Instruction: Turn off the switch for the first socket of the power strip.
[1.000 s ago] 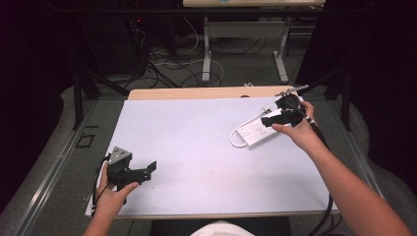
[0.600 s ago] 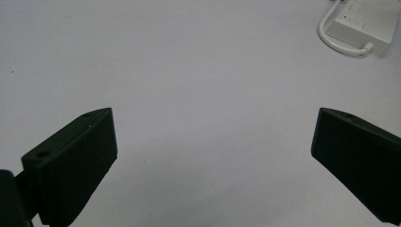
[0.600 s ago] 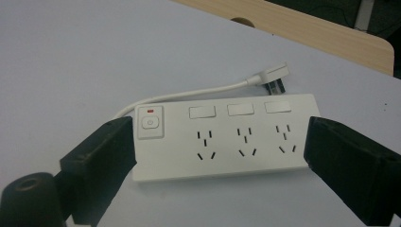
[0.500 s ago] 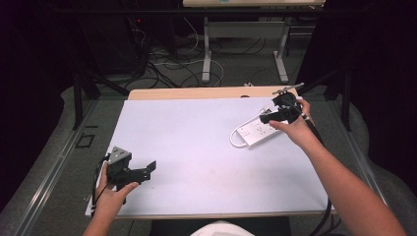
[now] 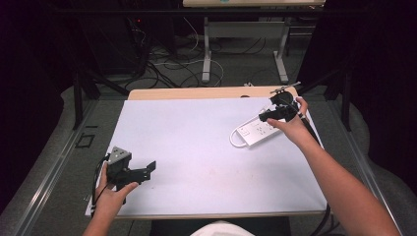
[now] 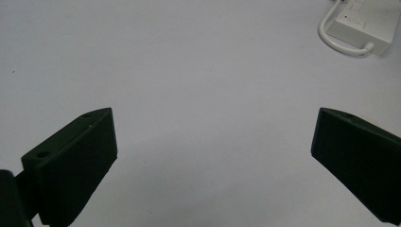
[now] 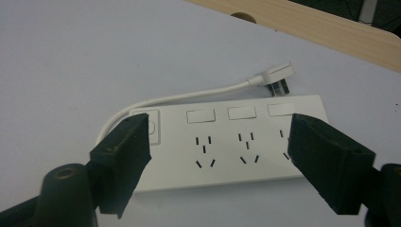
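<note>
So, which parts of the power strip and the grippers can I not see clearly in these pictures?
- Power strip: in the right gripper view, the right gripper jaws cover both its ends, so whether the pads touch it is unclear.
- Power strip in the left gripper view: cut off by the top and right edges.
- Socket markings in the high view: too small to read.
- Left gripper jaws in the high view: too small to judge; the left gripper view shows them wide apart.

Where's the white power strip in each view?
High view: power strip at right, far side of the mat, just under the right gripper.
Left gripper view: top right corner.
Right gripper view: centre, between the jaws.
Shared landmark: its looped white cord.
</note>
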`<state>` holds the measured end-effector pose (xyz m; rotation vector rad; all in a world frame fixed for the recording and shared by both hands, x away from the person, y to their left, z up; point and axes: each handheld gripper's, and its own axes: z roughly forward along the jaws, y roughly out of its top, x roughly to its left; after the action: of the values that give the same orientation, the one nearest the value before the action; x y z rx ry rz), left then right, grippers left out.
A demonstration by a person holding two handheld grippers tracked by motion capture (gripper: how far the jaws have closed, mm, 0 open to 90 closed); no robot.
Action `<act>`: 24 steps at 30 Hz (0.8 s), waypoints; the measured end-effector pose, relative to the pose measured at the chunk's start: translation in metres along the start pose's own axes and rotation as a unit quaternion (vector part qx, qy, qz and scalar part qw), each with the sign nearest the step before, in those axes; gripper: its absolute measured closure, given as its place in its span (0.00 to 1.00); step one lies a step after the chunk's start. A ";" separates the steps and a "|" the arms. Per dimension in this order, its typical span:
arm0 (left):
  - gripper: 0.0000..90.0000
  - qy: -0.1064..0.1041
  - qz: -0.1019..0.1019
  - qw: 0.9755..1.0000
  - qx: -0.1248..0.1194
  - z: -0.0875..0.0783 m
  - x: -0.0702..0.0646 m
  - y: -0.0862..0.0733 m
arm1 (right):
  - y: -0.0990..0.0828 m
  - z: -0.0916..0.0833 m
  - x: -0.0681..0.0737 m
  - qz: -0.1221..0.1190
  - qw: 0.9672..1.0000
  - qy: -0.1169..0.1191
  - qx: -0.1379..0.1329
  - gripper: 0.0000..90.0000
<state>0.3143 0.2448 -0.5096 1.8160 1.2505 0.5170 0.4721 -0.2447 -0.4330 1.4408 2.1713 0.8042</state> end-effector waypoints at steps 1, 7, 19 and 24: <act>0.01 0.000 0.000 1.000 0.000 0.000 0.000 0.000 | 0.000 0.001 -0.001 -0.002 1.000 -0.002 0.001 0.27; 0.01 0.001 0.000 1.000 0.000 0.000 0.000 0.000 | 0.002 0.007 -0.002 -0.001 1.000 0.000 0.007 0.36; 0.01 0.001 0.000 1.000 0.000 0.000 0.000 0.000 | 0.003 0.018 -0.003 0.005 1.000 -0.008 0.012 0.49; 0.01 0.001 0.001 1.000 0.001 0.000 0.000 0.000 | 0.003 0.022 -0.004 0.016 1.000 -0.005 0.017 0.50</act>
<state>0.3142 0.2446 -0.5097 1.8195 1.2515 0.5188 0.4895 -0.2427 -0.4467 1.4970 2.1699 0.7716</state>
